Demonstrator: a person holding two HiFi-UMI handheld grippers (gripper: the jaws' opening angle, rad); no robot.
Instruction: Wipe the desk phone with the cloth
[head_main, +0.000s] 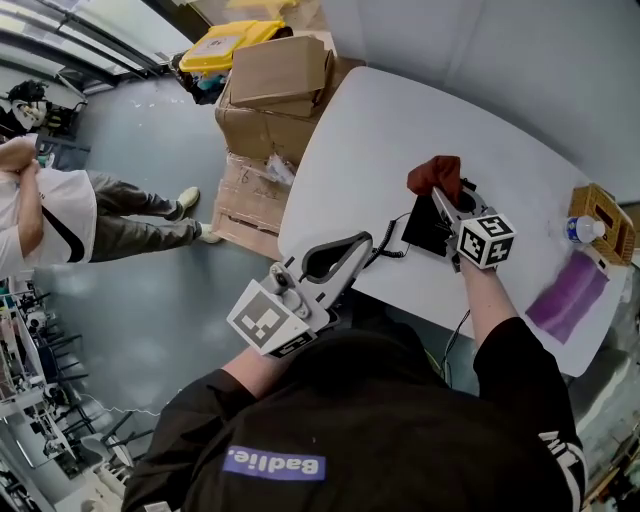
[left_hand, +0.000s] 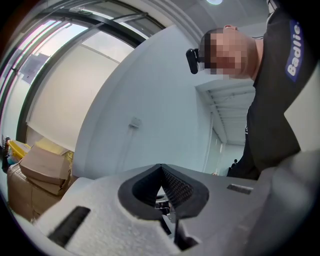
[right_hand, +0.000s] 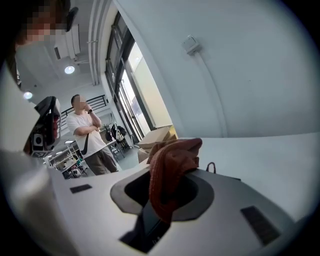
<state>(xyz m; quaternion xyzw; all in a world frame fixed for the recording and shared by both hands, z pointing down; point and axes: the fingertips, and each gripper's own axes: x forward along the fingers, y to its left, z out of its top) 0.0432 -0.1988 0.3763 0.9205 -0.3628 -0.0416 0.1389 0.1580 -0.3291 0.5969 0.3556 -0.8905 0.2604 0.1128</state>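
Note:
The black desk phone (head_main: 426, 230) lies on the white table (head_main: 400, 130), and its coiled cord (head_main: 390, 247) runs off to the left. My right gripper (head_main: 446, 196) hovers over the phone's far end, shut on a rust-red cloth (head_main: 437, 173). In the right gripper view the cloth (right_hand: 171, 172) bunches up out of the closed jaws. My left gripper (head_main: 362, 241) is at the table's near edge, left of the phone, apart from it. Its jaws (left_hand: 161, 169) are shut with nothing between them and point up toward the wall.
A purple cloth (head_main: 566, 290), a wicker basket (head_main: 603, 215) and a water bottle (head_main: 583, 230) sit at the table's right end. Cardboard boxes (head_main: 275, 85) and a yellow bin (head_main: 225, 42) stand on the floor beyond the table's left side. A person (head_main: 60, 215) stands farther left.

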